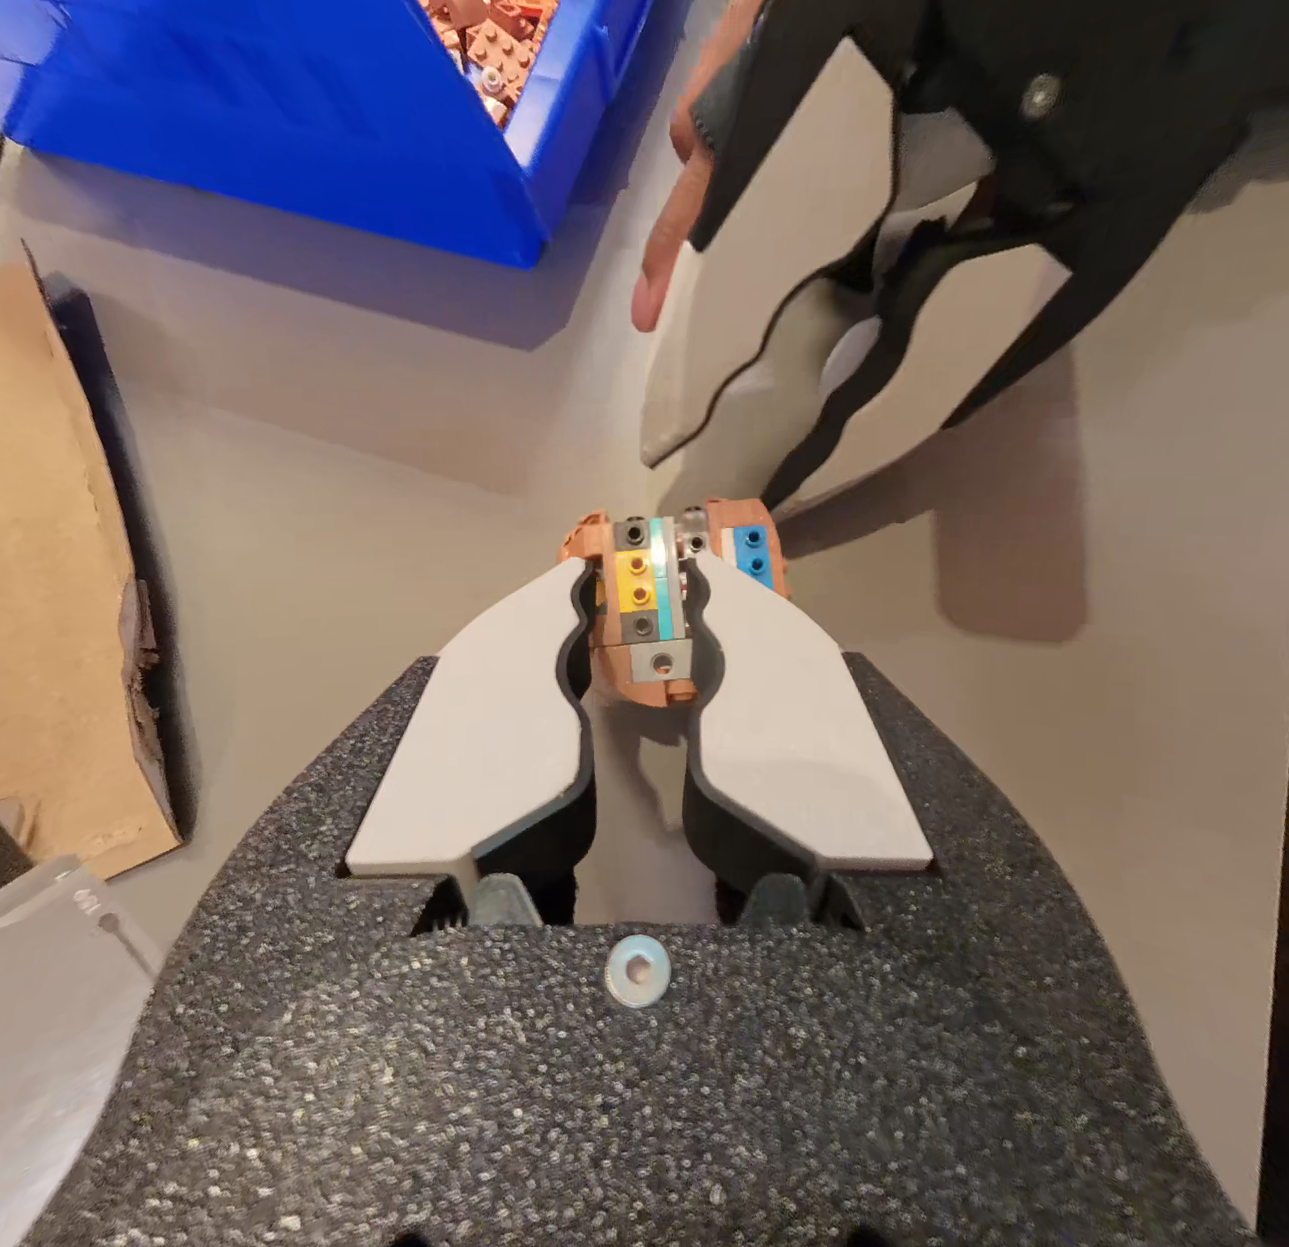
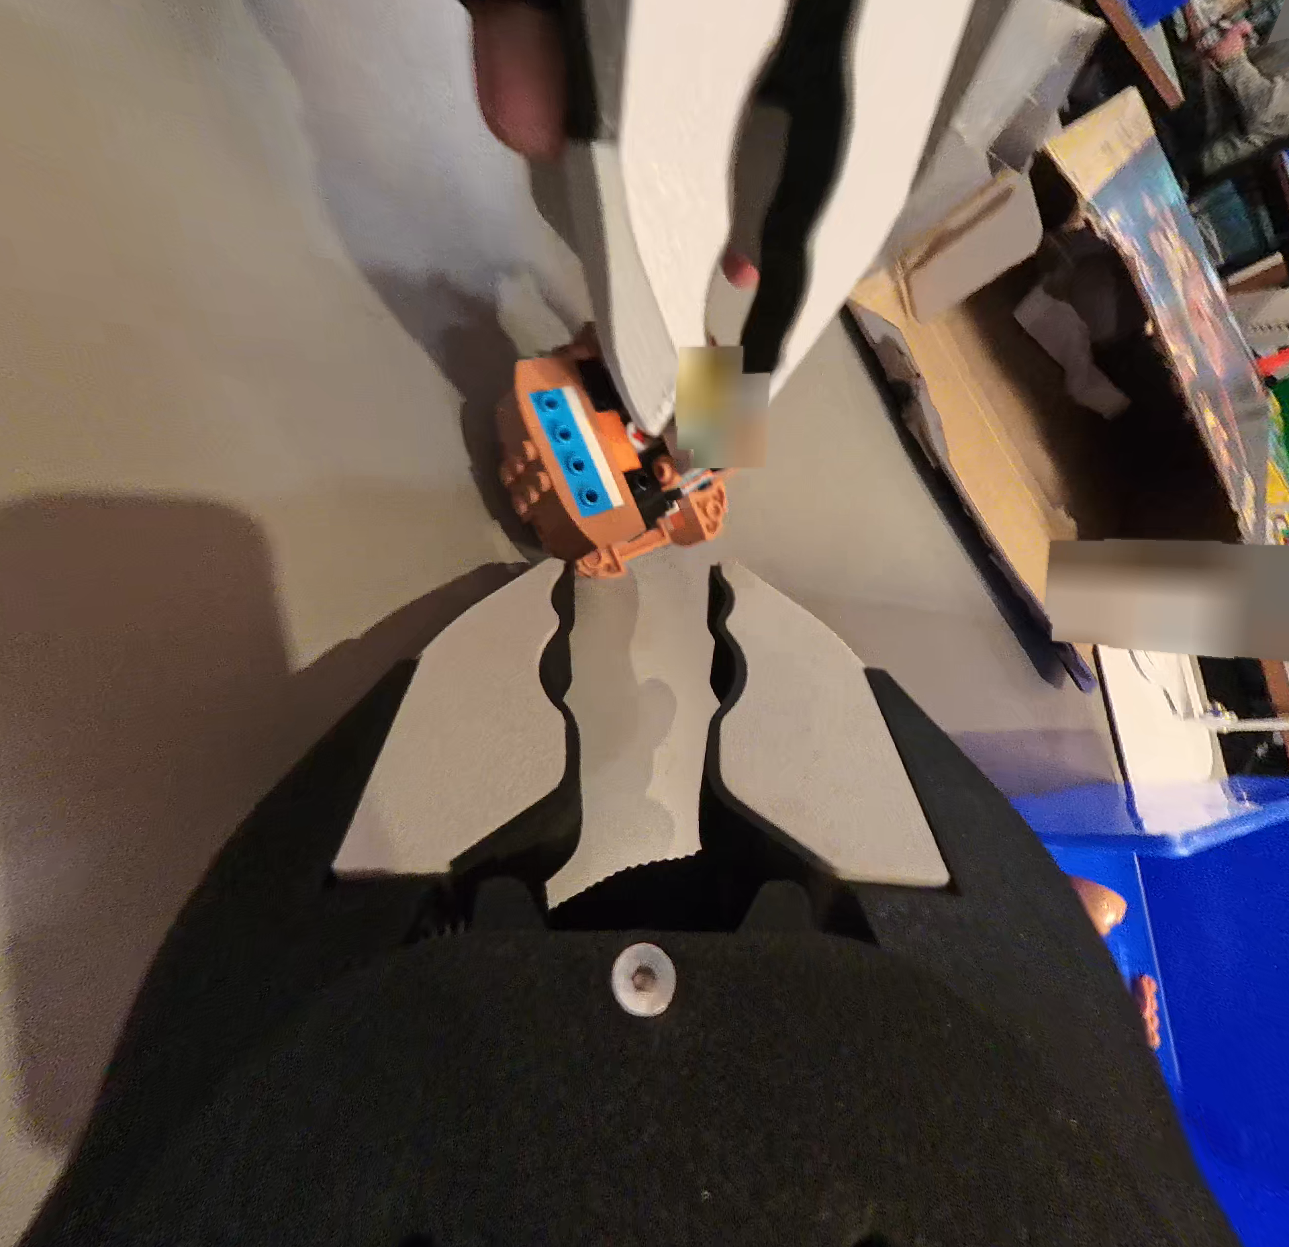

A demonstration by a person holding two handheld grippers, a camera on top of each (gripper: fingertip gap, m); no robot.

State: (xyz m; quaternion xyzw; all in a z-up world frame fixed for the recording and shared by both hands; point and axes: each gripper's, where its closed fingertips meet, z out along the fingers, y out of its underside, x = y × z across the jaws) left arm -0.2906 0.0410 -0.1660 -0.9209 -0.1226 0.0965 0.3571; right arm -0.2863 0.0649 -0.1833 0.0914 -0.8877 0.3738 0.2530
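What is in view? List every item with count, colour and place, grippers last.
Brick model: one, brown with yellow, teal and blue parts, between the left gripper's fingers on the table.
Bin: one, blue, holding brown bricks, far left.
Cardboard sheet: one, tan, left edge.
Cardboard boxes: several, tan, right side.
Table: one, grey.
Left gripper: grey fingers closed on the model.
Right gripper: grey fingers, open, empty, tips just short of the model.

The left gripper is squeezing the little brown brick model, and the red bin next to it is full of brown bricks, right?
Almost. The bin is blue, not red, as the left wrist view shows. The rest holds: the left gripper is shut on the brown brick model, and the bin is full of brown bricks.
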